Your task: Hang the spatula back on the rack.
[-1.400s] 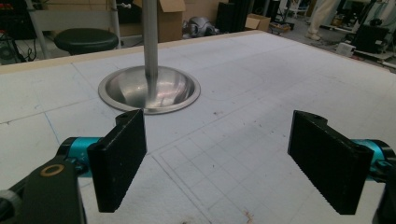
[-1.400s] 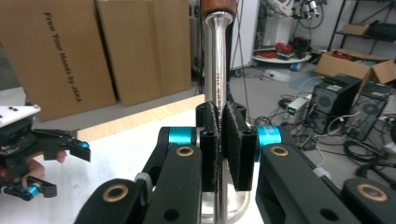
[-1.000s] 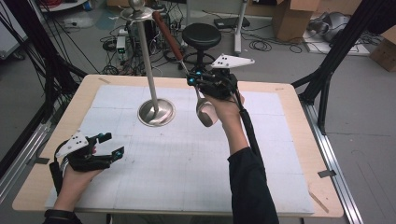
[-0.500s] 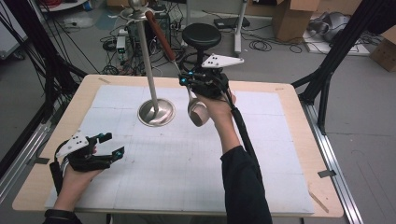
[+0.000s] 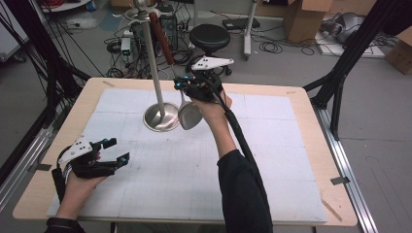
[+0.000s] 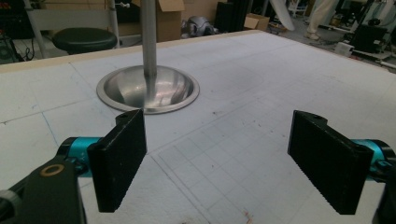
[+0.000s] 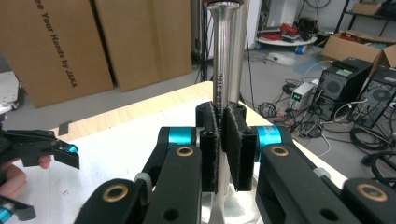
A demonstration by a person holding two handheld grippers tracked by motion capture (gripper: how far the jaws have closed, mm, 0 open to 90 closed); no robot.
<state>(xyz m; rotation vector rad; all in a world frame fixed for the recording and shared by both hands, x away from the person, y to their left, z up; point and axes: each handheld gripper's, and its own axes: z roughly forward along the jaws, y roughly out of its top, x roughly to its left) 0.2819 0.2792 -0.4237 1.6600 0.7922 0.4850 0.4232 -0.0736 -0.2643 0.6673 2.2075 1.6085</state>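
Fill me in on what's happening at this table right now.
A person works at a table with a gripper in each hand. The right gripper is shut on the metal stem of a ladle with a wooden handle, holding it up beside the pole of a metal stand, handle end near the stand's top and bowl hanging near its round base. The left gripper rests open near the table's front left, holding nothing.
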